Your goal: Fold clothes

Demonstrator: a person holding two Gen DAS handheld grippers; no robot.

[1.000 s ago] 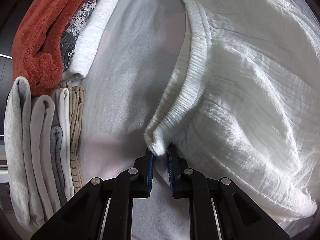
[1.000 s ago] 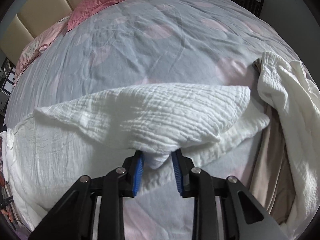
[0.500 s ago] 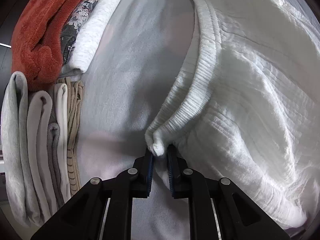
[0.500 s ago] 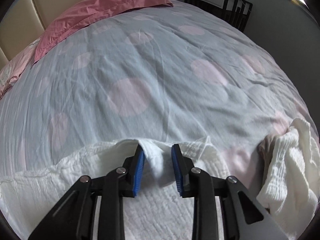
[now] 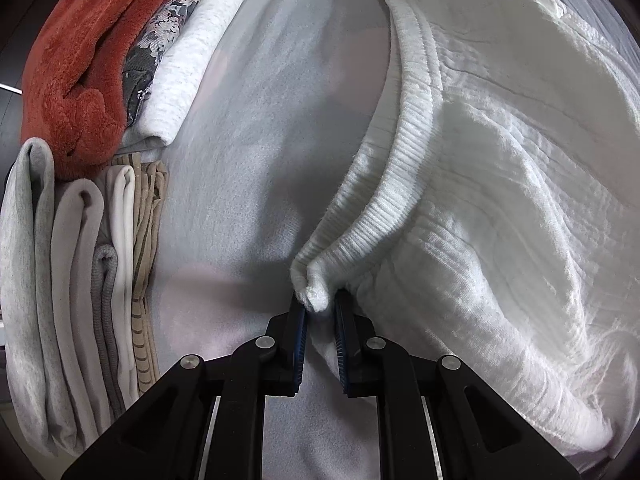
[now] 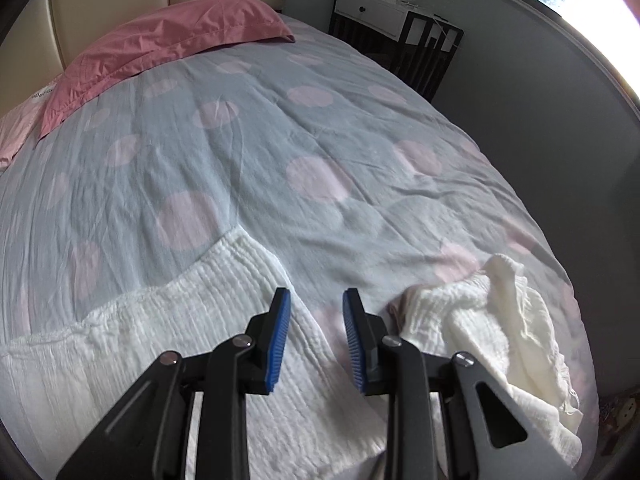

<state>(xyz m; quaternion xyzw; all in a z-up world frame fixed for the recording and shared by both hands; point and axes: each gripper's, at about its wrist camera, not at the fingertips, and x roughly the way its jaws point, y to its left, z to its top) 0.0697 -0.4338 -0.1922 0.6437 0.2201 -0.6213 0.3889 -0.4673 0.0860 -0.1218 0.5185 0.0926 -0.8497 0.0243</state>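
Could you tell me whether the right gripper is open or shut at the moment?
Open: the right gripper has bedspread visible between its blue pads, gripping nothing.

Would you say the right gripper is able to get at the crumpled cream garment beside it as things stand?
Probably yes: the right gripper is open and holds nothing, and the cream garment lies uncovered on the duvet just to its right, with nothing between them.

The garment lies on the bed, its waistband corner between the left gripper tips. Left of it — folded stacks. Right view: pillow far behind, a crumpled pile right of the right gripper — nightstand beyond.
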